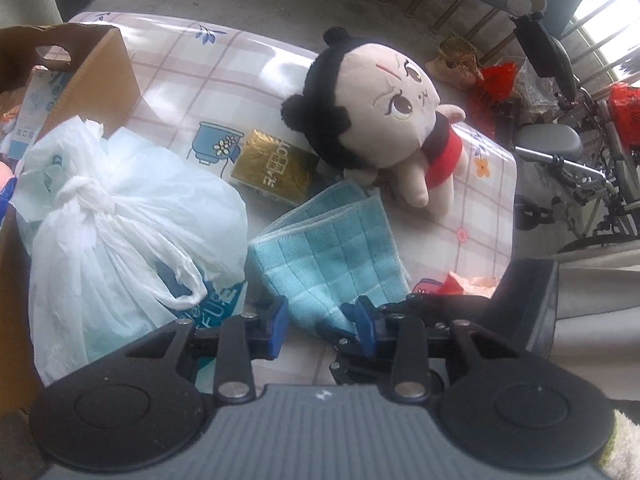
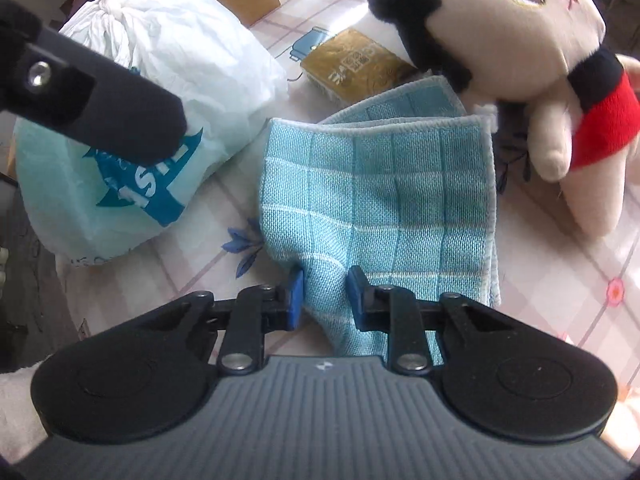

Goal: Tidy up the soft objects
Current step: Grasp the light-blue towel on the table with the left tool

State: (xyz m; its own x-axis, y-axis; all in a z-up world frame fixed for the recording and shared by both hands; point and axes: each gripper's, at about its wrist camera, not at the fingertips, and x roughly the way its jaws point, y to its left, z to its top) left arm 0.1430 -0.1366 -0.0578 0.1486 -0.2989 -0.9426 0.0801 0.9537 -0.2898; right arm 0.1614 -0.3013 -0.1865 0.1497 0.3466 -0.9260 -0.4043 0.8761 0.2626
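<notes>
A folded light-blue checked cloth (image 1: pixel 332 248) (image 2: pixel 380 184) lies in the middle of the table. My right gripper (image 2: pixel 326 294) is shut on its near edge, with the fabric bunched up between the blue pads. My left gripper (image 1: pixel 322 326) hangs low over the same near corner. Its jaws stand apart, the corner lies between them, and the left pad (image 1: pixel 278 326) is clear of the fabric. A plush doll (image 1: pixel 384 104) (image 2: pixel 520 40) with black hair and a red top lies on its back beyond the cloth. A knotted white plastic bag (image 1: pixel 120 232) (image 2: pixel 160 60) sits left of the cloth.
A gold packet (image 1: pixel 276 168) (image 2: pixel 360 64) lies between the bag and the doll. An open cardboard box (image 1: pixel 100 72) stands at the far left, behind the bag. The table (image 1: pixel 200 64) has a checked plastic cover. A bicycle (image 1: pixel 580 160) and red bags stand beyond its right edge.
</notes>
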